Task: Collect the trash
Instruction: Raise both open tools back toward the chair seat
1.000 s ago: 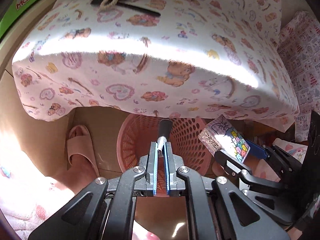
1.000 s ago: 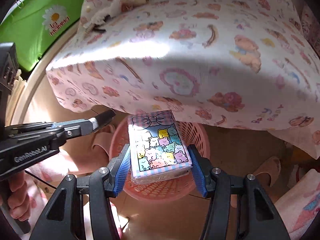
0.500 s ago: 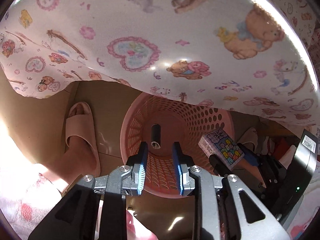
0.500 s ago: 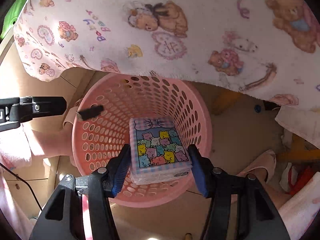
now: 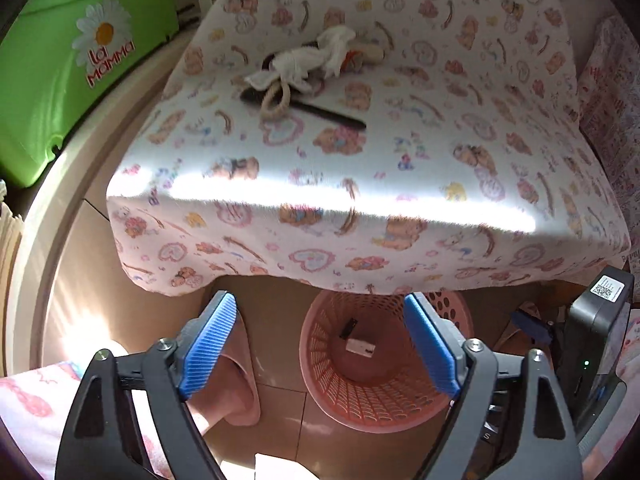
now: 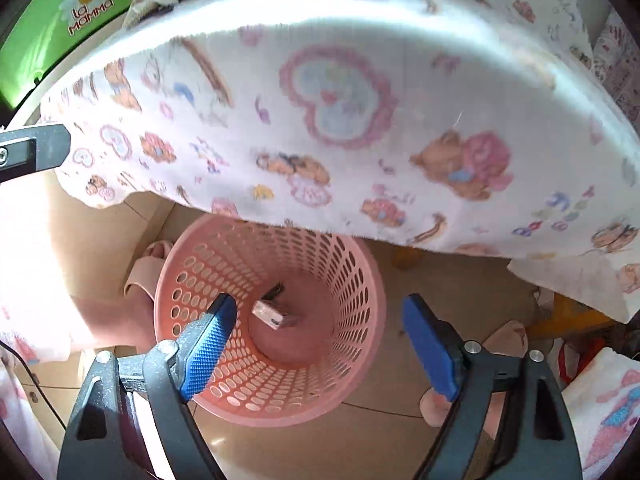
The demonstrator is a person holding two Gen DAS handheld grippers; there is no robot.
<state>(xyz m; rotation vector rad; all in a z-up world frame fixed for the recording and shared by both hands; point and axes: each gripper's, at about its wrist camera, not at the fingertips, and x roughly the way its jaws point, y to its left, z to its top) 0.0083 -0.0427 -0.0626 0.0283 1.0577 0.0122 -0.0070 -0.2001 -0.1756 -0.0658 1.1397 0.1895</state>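
The pink basket (image 6: pixel 272 320) stands on the floor under the printed cloth's (image 5: pixel 360 140) edge. Above it, left gripper (image 5: pixel 320 344) and right gripper (image 6: pixel 316 344) are spread wide, empty. The tissue pack (image 6: pixel 272 314) and a small black item (image 6: pixel 274 291) lie inside the basket.
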